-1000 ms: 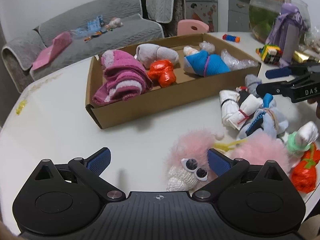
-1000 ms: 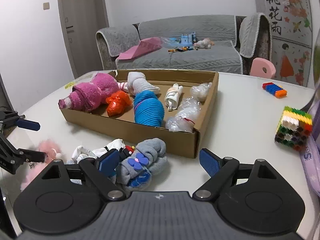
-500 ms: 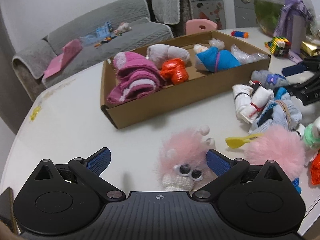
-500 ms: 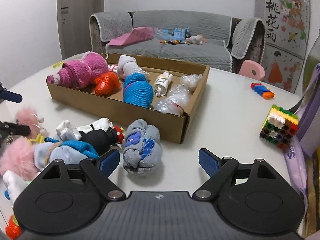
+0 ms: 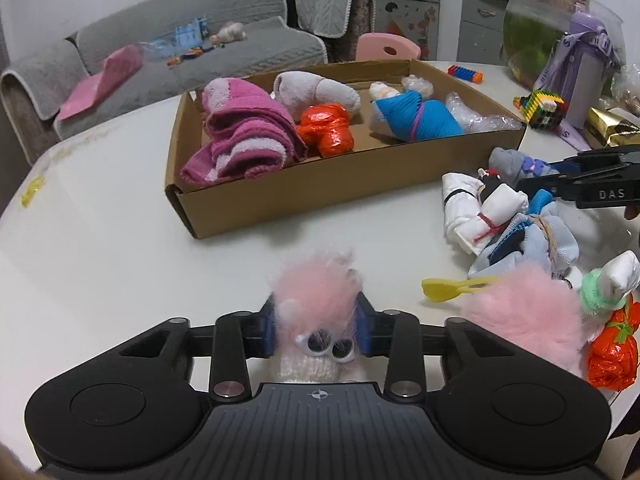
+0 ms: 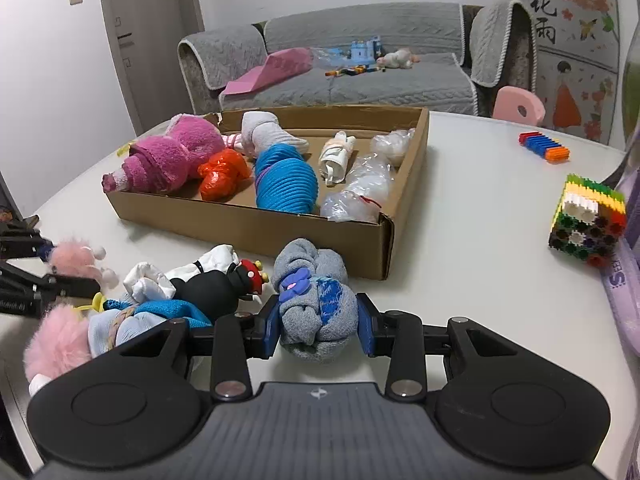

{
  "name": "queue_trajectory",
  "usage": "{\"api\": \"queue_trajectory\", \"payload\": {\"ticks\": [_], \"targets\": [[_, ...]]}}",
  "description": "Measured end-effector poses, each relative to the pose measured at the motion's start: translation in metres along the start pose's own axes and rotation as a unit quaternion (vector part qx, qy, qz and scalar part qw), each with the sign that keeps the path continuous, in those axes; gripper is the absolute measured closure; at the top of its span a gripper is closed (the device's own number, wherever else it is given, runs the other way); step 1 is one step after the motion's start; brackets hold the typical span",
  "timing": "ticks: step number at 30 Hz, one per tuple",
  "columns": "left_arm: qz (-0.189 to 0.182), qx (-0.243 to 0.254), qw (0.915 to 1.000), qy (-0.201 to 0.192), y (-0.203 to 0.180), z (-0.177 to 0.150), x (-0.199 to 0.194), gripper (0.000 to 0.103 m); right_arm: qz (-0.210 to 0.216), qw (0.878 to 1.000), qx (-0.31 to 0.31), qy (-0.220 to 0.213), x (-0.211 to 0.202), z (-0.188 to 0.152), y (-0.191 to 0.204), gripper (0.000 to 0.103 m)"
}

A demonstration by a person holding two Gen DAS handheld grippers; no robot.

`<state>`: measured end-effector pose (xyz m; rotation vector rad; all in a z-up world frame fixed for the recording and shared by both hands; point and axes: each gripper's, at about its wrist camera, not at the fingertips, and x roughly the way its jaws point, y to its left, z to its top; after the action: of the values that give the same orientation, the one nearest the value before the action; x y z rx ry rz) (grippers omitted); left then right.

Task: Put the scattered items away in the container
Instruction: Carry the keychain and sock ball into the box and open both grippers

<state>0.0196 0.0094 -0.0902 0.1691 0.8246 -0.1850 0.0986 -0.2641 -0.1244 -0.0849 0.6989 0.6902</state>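
- Left gripper point(image 5: 316, 326), at 6 o'clock in its own view, has just closed its jaws; the pads pinch a fluffy pink toy point(image 5: 316, 312) on the table point(image 5: 100, 248); soft fur could let it slip on the lift
- Right gripper point(image 6: 318, 326) has likewise just closed, squeezing a grey sock bundle point(image 6: 314, 300); its loose folds may sag or unroll
- Beside it at 9 o'clock lies a heap of scattered bundles point(image 6: 192, 292), touching; a lift may drag them
- Cardboard box point(image 6: 256, 228), at 12 o'clock, already holds several items; its near wall must be cleared, and free space is tight
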Motion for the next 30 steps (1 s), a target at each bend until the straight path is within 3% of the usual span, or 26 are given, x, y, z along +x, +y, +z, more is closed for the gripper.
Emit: {"api": "queue_trajectory", "payload": {"ticks": [6, 13, 21, 30], "targets": [[0.014, -0.019, 0.9997, -0.006, 0.006, 0.002, -0.014, 0.067, 0.005, 1.0, 0.01, -0.025, -0.016, 0.0, -0.006, 0.068], [0.03, -0.019, 0.998, -0.052, 0.011, 0.023, -0.066, 0.067, 0.004, 0.997, 0.026, -0.066, -0.04, 0.009, -0.013, 0.068], [0.034, -0.024, 0.9932, -0.109, 0.025, 0.079, -0.111, 0.066, -0.002, 0.994, 0.013, -0.112, -0.072, 0.039, -0.014, 0.068], [0.007, -0.015, 0.9918, -0.127, 0.012, 0.161, -0.094, 0.066, -0.011, 0.99, -0.033, -0.137, -0.07, 0.103, -0.014, 0.068]]}}
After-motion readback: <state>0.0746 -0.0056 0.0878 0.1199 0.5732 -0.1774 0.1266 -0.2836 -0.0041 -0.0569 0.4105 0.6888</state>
